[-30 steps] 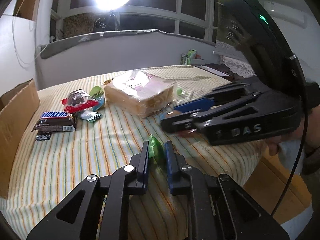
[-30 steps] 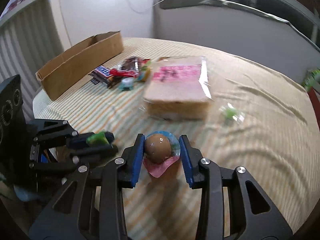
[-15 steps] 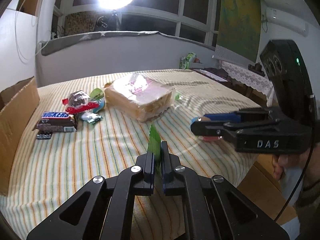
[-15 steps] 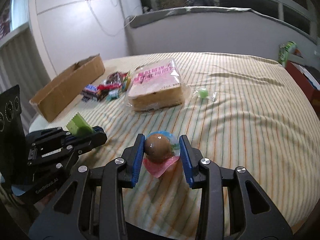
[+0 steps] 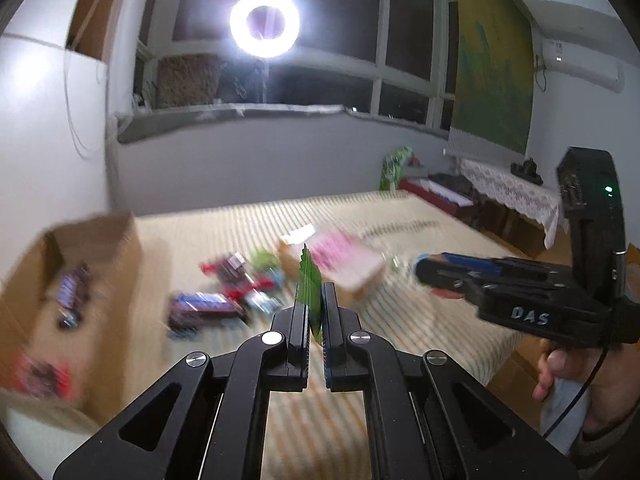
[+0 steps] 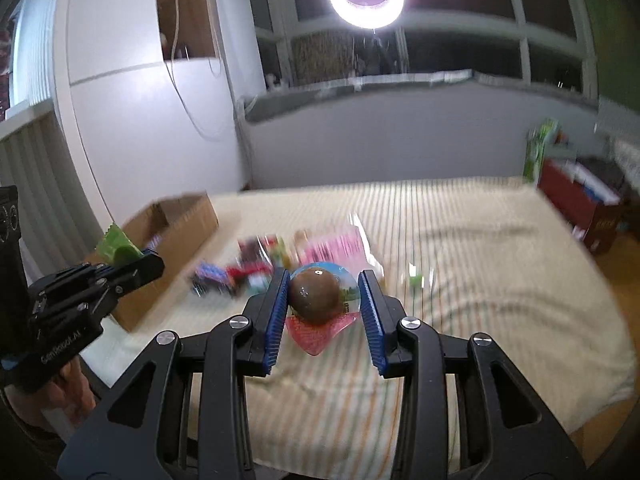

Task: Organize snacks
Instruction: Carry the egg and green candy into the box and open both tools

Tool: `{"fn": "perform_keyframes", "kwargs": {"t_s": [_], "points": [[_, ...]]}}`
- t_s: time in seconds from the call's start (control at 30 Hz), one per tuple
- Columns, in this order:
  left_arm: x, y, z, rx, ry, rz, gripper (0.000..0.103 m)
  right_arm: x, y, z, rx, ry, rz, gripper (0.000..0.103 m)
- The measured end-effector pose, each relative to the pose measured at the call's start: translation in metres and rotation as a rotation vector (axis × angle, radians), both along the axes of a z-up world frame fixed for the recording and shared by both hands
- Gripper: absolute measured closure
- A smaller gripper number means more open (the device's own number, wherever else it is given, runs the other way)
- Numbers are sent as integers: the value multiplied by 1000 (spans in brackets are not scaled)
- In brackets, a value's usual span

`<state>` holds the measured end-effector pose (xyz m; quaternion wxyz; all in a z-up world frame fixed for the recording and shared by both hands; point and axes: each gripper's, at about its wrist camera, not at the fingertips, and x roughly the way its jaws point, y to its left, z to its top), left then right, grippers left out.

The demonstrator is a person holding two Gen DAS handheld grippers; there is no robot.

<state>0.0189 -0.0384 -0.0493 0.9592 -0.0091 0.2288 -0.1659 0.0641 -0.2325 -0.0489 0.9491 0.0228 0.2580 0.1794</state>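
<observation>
My left gripper [image 5: 315, 300] is shut on a thin green sachet [image 5: 308, 280] with a serrated edge, held upright above the striped bed; the green sachet [image 6: 116, 246] also shows at the left of the right wrist view. My right gripper [image 6: 324, 292] is shut on a brown egg-shaped snack in a clear blue and pink pack [image 6: 316, 298]. From the left wrist view the right gripper [image 5: 424, 269] hangs at the right. A cardboard box [image 5: 80, 256] with some bars inside stands at the left. Blurred snack bars [image 5: 224, 296] and a bread pack [image 5: 344, 260] lie beyond.
A small green candy [image 6: 416, 279] lies on the bedspread to the right of the bread. A low red cabinet [image 6: 576, 204] stands at the bed's right side. A ring light [image 5: 265, 24] glares in front of the dark window. A hand [image 5: 560, 376] holds the right tool.
The left jaws closed on the green sachet and lifted it off the bed. Both grippers rose and tilted up, so the room and the box now show more. The egg snack stayed gripped.
</observation>
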Motion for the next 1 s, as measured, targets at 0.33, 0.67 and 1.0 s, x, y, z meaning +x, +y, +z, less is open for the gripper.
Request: {"fn": "perform_keyframes", "kwargs": {"t_s": [0.33, 0.67, 1.0], "points": [[-4, 74, 65, -48, -88, 60, 99, -16, 53, 61, -45, -76, -8, 66], [-7, 119, 62, -50, -84, 132, 99, -7, 108, 51, -63, -44, 101, 66], [-14, 192, 48, -46, -49, 279, 99, 11, 210, 30, -84, -11, 296, 66]]}}
